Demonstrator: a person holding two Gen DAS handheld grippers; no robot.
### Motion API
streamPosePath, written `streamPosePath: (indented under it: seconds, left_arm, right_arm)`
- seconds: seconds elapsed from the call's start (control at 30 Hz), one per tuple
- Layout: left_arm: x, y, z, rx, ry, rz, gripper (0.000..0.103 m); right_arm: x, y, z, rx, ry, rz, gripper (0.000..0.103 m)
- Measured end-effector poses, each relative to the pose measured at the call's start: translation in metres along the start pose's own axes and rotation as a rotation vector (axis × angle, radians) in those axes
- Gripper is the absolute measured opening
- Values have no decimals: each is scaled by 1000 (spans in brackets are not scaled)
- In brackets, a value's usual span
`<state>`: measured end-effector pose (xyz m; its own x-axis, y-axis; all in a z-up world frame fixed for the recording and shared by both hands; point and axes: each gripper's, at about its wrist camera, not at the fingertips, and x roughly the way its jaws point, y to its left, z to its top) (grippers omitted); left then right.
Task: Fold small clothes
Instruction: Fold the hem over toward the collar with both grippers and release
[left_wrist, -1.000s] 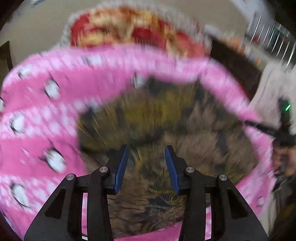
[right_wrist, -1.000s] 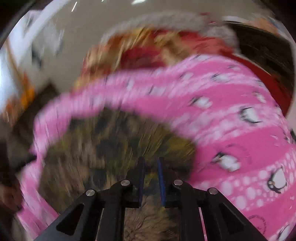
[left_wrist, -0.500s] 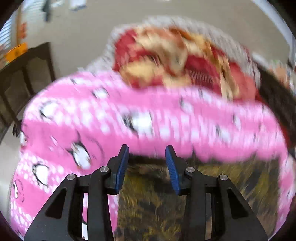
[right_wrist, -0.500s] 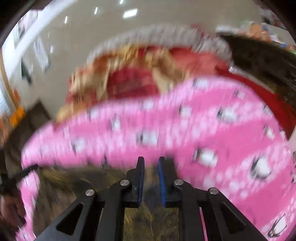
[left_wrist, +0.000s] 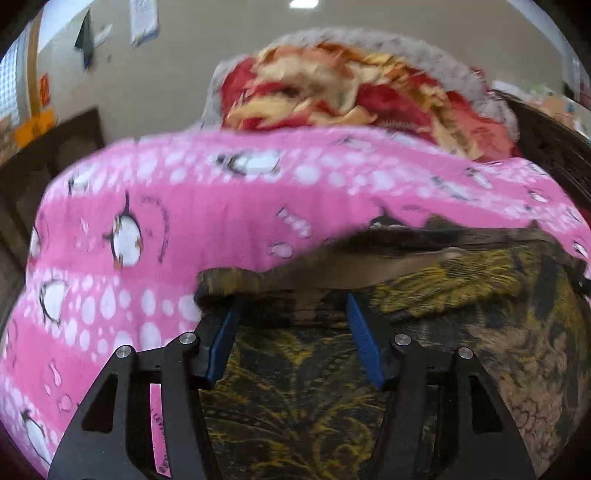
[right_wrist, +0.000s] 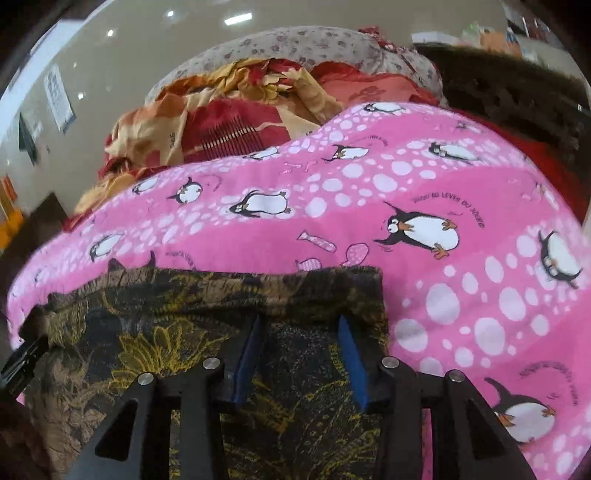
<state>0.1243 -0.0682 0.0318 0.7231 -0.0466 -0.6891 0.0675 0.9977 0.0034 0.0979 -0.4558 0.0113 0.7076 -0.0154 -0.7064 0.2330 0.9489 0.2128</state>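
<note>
A small dark garment with a yellow and brown leaf print (left_wrist: 461, 302) lies on a pink penguin-print blanket (left_wrist: 155, 229). My left gripper (left_wrist: 291, 306) is open, its blue fingers low over the garment's far left edge, which looks lifted or folded. In the right wrist view the same garment (right_wrist: 155, 332) lies on the pink blanket (right_wrist: 443, 221). My right gripper (right_wrist: 299, 325) is open, its fingertips at the garment's far edge near its right corner. The other gripper's black tip (right_wrist: 22, 362) shows at the left edge.
A heap of red, orange and yellow floral bedding (right_wrist: 221, 122) and a grey patterned pillow (right_wrist: 295, 44) lie beyond the blanket. Dark wooden furniture (left_wrist: 48, 155) stands to the left, and a dark carved headboard (right_wrist: 509, 96) to the right. A beige wall is behind.
Both grippers have swept forward over the garment to its far edge. The right gripper has gone from nearly shut to open. The left stayed open.
</note>
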Motion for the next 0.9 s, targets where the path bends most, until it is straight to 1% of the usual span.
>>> streamPosePath:
  seconds: [0.1, 0.23, 0.4, 0.47, 0.5, 0.53, 0.57, 0.6, 0.63, 0.67, 0.7, 0.73, 0.77, 0.8, 0.83, 0.87, 0.9]
  left_arm:
    - [5, 0, 2, -10, 9, 9, 61]
    - [10, -1, 4, -32, 9, -4, 61]
    - [14, -7, 2, -18, 20, 17, 62]
    - [16, -9, 4, -5, 32, 25, 63]
    - [16, -10, 6, 3, 48, 25, 62]
    - [12, -10, 11, 20, 74, 22, 62]
    - [1, -11, 17, 24, 113, 14, 62]
    - [-13, -9, 18, 6, 108, -16, 62]
    - [-40, -7, 14, -14, 80, -78, 62]
    - [-63, -9, 4, -13, 51, -122, 62]
    - [-81, -12, -7, -2, 40, -143, 62]
    - [-95, -16, -20, 14, 47, -158, 62]
    - [-109, -24, -45, 41, 85, -189, 62]
    - [-112, -32, -66, 71, 129, -212, 62]
    - [-109, -38, -87, 99, 177, -216, 62]
    - [-100, -43, -107, 120, 237, -204, 63]
    - [-99, -44, -118, 132, 217, -199, 65]
  right_arm:
    - [0, 0, 1, -3, -5, 4, 43]
    - [5, -7, -3, 31, -1, 52, 44]
    - [6, -8, -4, 31, 3, 51, 44]
    - [7, -2, -5, 21, 19, 37, 45]
    - [6, -1, -2, 17, 49, 32, 45]
    - [5, 4, 2, -13, 107, 8, 44]
    - [-7, 15, 7, -79, 177, -98, 44]
    - [-23, 23, 8, -113, 166, -125, 43]
    - [-44, 31, 6, -144, 124, -91, 43]
    - [-74, 42, -2, -180, 75, -11, 44]
    - [-98, 51, -15, -212, 51, 51, 47]
    - [-119, 61, -33, -253, 47, 79, 53]
    - [-129, 67, -45, -280, 51, 86, 56]
    - [-140, 75, -66, -324, 56, 91, 61]
    - [-144, 79, -84, -351, 60, 93, 62]
    - [-142, 81, -103, -370, 75, 91, 62]
    - [-131, 80, -122, -373, 122, 78, 62]
